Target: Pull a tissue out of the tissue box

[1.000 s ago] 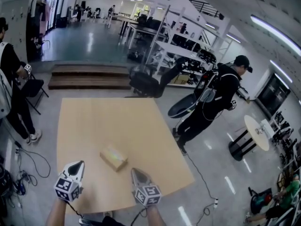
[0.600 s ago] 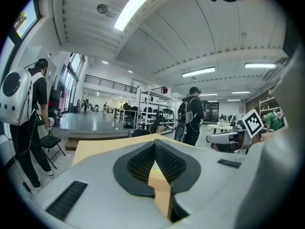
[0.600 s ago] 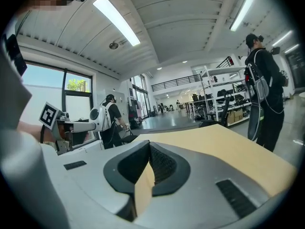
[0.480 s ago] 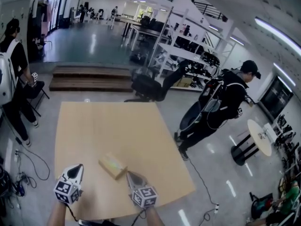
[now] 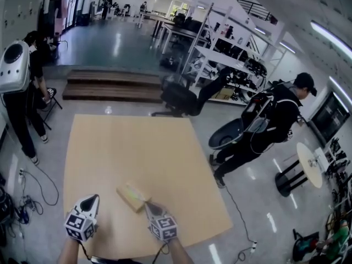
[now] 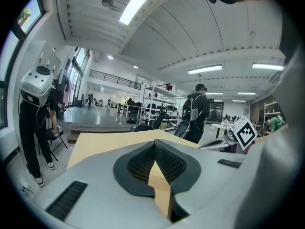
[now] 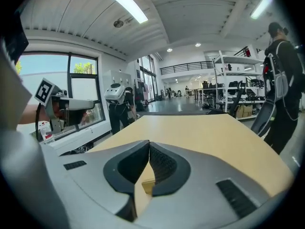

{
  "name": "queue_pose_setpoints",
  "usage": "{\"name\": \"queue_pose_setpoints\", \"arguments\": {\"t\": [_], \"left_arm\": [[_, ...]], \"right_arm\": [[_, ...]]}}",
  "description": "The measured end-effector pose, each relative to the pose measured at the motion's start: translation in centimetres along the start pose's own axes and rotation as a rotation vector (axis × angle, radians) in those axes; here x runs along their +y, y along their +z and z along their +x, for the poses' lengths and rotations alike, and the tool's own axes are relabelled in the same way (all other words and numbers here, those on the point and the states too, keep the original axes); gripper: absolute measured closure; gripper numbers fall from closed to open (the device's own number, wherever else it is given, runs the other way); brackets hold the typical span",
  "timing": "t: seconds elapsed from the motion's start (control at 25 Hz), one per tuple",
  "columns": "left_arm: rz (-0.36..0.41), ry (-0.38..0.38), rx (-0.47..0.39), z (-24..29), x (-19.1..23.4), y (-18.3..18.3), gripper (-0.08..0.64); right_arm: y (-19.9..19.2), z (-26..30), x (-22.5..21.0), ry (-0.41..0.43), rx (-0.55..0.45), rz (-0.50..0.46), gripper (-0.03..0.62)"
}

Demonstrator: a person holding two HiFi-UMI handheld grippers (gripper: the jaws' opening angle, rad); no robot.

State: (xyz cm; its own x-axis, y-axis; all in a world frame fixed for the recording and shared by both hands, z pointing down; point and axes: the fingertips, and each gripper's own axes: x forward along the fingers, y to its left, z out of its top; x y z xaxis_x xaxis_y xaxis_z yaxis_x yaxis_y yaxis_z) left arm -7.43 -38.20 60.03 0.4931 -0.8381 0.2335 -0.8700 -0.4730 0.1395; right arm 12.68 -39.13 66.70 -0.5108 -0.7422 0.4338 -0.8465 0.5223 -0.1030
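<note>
Head view: the left gripper (image 5: 91,198) hangs over the near left part of the counter (image 5: 137,147), well apart from the box (image 5: 132,195). The right gripper (image 5: 149,205) has its tip just beside the box's near right end; whether it touches cannot be told. The box lies flat near the counter's near edge, its long axis running from far left to near right, so that its near end points at the right gripper. A person (image 5: 275,120) in black stands on the floor beyond the counter's right side.

Left gripper view: the jaws are closed, the ribbed pads (image 6: 167,161) meeting at their tips with nothing between them (only bare counter shows through the wedge-shaped gap below). The right gripper's marker cube (image 6: 244,131) shows at the right edge.

Right gripper view: these jaws are closed too, pads together and holding nothing. Through the gap beneath the pads a tan corner of the box shows, low and close ahead. The left gripper appears off to the left.
</note>
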Motion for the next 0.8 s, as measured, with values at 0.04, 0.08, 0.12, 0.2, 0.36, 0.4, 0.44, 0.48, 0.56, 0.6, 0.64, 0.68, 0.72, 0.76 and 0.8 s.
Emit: {"name": "queue_pose_setpoints", "arguments": {"t": [0.04, 0.08, 0.12, 0.2, 0.36, 0.4, 0.44, 0.48, 0.56, 0.6, 0.64, 0.68, 0.72, 0.76, 0.8], "left_arm": [[0.001, 0.001, 0.002, 0.1, 0.1, 0.0, 0.552], [0.001, -0.001, 0.007, 0.3, 0.1, 0.1, 0.552], [0.001, -0.002, 0.013, 0.4, 0.0, 0.1, 0.552], [-0.001, 0.002, 0.018, 0.5, 0.2, 0.0, 0.552], [0.000, 0.014, 0.023, 0.5, 0.7, -0.5, 0.552], [-0.001, 0.016, 0.026, 0.5, 0.7, -0.6, 0.552], [-0.002, 0.017, 0.028, 0.4, 0.8, -0.6, 0.552], [-0.002, 0.019, 0.030, 0.4, 0.8, -0.6, 0.552], [-0.001, 0.023, 0.033, 0.4, 1.0, -0.8, 0.552], [0.000, 0.024, 0.034, 0.4, 1.0, -0.8, 0.552], [0.000, 0.026, 0.036, 0.4, 1.1, -0.9, 0.552], [0.000, 0.027, 0.038, 0.5, 1.2, -1.0, 0.552], [-0.001, 0.029, 0.040, 0.5, 1.4, -1.1, 0.552], [-0.001, 0.031, 0.042, 0.4, 1.5, -1.2, 0.552], [-0.002, 0.032, 0.042, 0.3, 1.7, -1.2, 0.552]], "right_arm": [[-0.3, 0.5, -0.2, 0.000, 0.017, -0.006, 0.577], [-0.6, 0.9, -0.3, 0.002, 0.031, -0.009, 0.572], [-0.9, 1.4, -0.5, 0.005, 0.044, -0.012, 0.572], [-1.6, 2.0, -0.7, 0.013, 0.069, -0.012, 0.548], [-2.8, 3.0, -1.1, 0.018, 0.100, -0.007, 0.518], [-3.0, 3.1, -1.2, 0.016, 0.106, -0.007, 0.508], [-3.1, 3.3, -1.3, 0.014, 0.112, -0.006, 0.502], [-3.2, 3.5, -1.4, 0.011, 0.118, -0.005, 0.495], [-3.5, 3.9, -1.6, 0.010, 0.126, -0.006, 0.482], [-3.6, 4.1, -1.7, 0.012, 0.131, -0.008, 0.482], [-3.8, 4.4, -1.8, 0.013, 0.138, -0.011, 0.482], [-4.1, 4.6, -1.8, 0.013, 0.149, -0.014, 0.482], [-4.3, 4.9, -1.8, 0.014, 0.161, -0.018, 0.480], [-4.5, 5.2, -1.7, 0.017, 0.171, -0.024, 0.458], [-4.7, 5.5, -1.6, 0.020, 0.179, -0.031, 0.449]]}}
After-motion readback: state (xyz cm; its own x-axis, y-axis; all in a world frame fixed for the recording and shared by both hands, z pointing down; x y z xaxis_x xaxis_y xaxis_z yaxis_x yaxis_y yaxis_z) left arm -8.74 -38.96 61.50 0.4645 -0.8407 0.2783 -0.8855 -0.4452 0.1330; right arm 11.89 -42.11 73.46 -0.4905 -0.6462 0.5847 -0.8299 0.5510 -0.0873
